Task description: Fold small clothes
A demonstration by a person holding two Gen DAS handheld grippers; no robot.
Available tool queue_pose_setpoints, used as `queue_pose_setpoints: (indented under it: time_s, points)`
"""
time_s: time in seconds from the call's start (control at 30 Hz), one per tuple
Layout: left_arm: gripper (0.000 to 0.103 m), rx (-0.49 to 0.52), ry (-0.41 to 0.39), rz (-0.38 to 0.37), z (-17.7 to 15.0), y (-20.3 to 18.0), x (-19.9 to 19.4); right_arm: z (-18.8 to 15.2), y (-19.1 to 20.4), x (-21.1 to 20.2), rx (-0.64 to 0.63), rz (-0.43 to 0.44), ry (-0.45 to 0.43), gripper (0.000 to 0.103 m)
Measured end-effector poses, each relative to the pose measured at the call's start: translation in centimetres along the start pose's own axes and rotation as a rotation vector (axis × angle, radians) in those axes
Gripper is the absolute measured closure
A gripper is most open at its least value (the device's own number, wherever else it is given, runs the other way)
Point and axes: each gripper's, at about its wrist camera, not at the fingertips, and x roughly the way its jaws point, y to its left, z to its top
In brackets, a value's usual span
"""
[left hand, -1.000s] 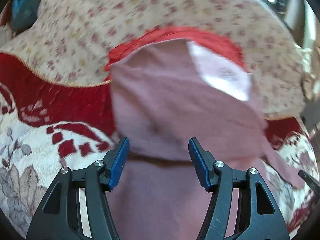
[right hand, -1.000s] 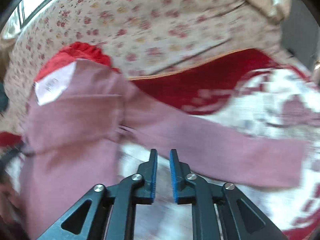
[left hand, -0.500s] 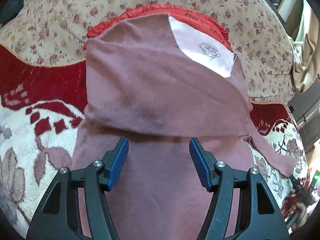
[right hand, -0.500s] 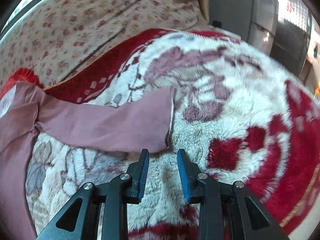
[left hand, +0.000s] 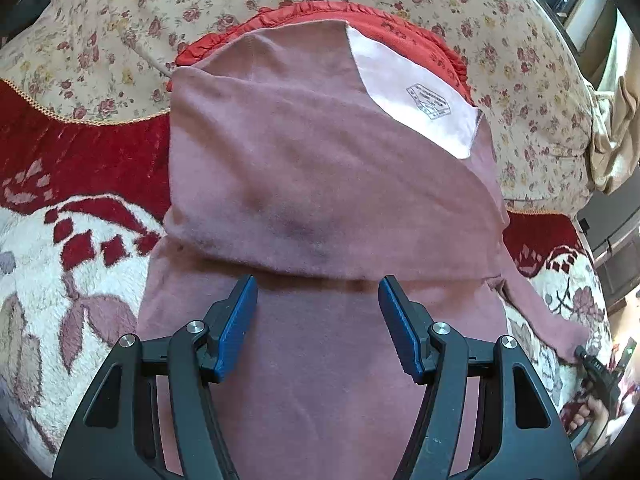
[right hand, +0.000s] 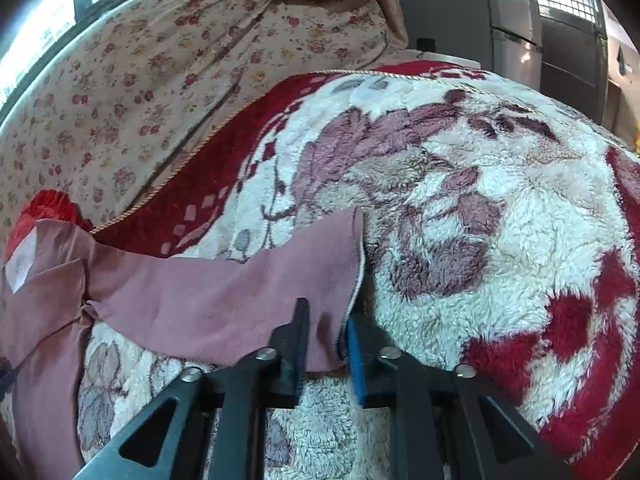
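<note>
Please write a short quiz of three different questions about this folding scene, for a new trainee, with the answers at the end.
1. True or false: the right gripper has its jaws closed on the cuff end of the pink sleeve.
2. Multiple choice: what lies under the pink shirt? A) a bare wooden table B) a fluffy red and white blanket C) a metal tray
3. Fill in: the left gripper hangs over the shirt with its jaws ____ and nothing between them.

Key: 1 true; 2 B; 3 open
</note>
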Motion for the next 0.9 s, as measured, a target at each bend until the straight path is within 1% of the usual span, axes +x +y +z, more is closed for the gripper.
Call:
queue_pose_setpoints:
  time_s: [0.03, 0.1, 0.17, 0.23, 0.3, 0.33, 0.43, 0.47, 0.5, 0.57, 0.6, 0.67, 0.7, 0.73, 0.77, 0.83, 0.9]
  points:
    - [0.040, -0.005, 0.001, 0.000, 0.0, 0.1, 0.0, 0.0, 0.2, 0.1, -0.002, 0.000, 0.010, 0.100]
    - [0.040, -0.013, -0.003, -0.004, 0.2, 0.2, -0.2, 0.1, 0.7, 0.1, -0.018, -0.023, 0.020, 0.100]
    - [0.040, -0.012, -0.015, -0.001, 0.4, 0.2, -0.4, 0.2, 1.2, -0.3, -0.014, -0.020, 0.010, 0.100]
    - [0.040, -0.008, -0.029, -0.007, 0.7, 0.1, -0.6, 0.8, 2.2, -0.9, -0.009, -0.003, -0.001, 0.100]
    - [0.040, -0.003, -0.044, -0.016, 1.1, -0.1, -0.7, 1.6, 4.0, -1.6, -0.014, 0.042, -0.017, 0.100]
    - [0.040, -0.001, -0.048, -0.024, 1.2, -0.1, -0.8, 2.2, 5.7, -1.9, -0.021, 0.077, -0.029, 0.100]
    - [0.040, -0.007, -0.046, -0.089, 1.9, -0.2, -0.6, 3.3, 10.3, -2.5, -0.054, 0.168, -0.054, 0.100]
    - [0.040, -0.009, -0.039, -0.122, 2.1, -0.3, -0.5, 3.6, 12.6, -2.6, -0.069, 0.213, -0.067, 0.100]
    - [0.040, -0.009, -0.034, -0.146, 2.3, -0.5, -0.4, 3.7, 14.1, -2.6, -0.075, 0.242, -0.073, 0.100]
    - [0.040, 0.000, -0.023, -0.185, 2.6, -0.9, -0.3, 3.4, 18.6, -2.8, -0.093, 0.333, -0.090, 0.100]
    - [0.040, 0.014, -0.025, -0.201, 2.7, -1.3, -0.3, 3.1, 21.3, -2.7, -0.112, 0.388, -0.094, 0.100]
    - [0.040, 0.032, -0.031, -0.210, 2.9, -1.8, -0.4, 1.9, 25.9, -2.5, -0.148, 0.479, -0.090, 0.100]
    - [0.040, 0.043, -0.031, -0.215, 2.9, -2.1, -0.4, 1.3, 27.4, -2.5, -0.163, 0.507, -0.085, 0.100]
    - [0.039, 0.048, -0.031, -0.219, 3.0, -2.3, -0.4, 0.2, 30.0, -2.2, -0.195, 0.547, -0.075, 0.100]
    - [0.036, 0.053, -0.029, -0.224, 3.0, -2.5, -0.4, -0.6, 31.7, -2.0, -0.220, 0.569, -0.067, 0.100]
    - [0.034, 0.061, -0.025, -0.236, 3.0, -2.9, -0.4, -3.2, 35.3, -1.2, -0.290, 0.610, -0.031, 0.100]
    - [0.026, 0.060, -0.004, -0.263, 3.3, -3.6, 0.0, -5.4, 37.5, -0.1, -0.347, 0.621, 0.008, 0.100]
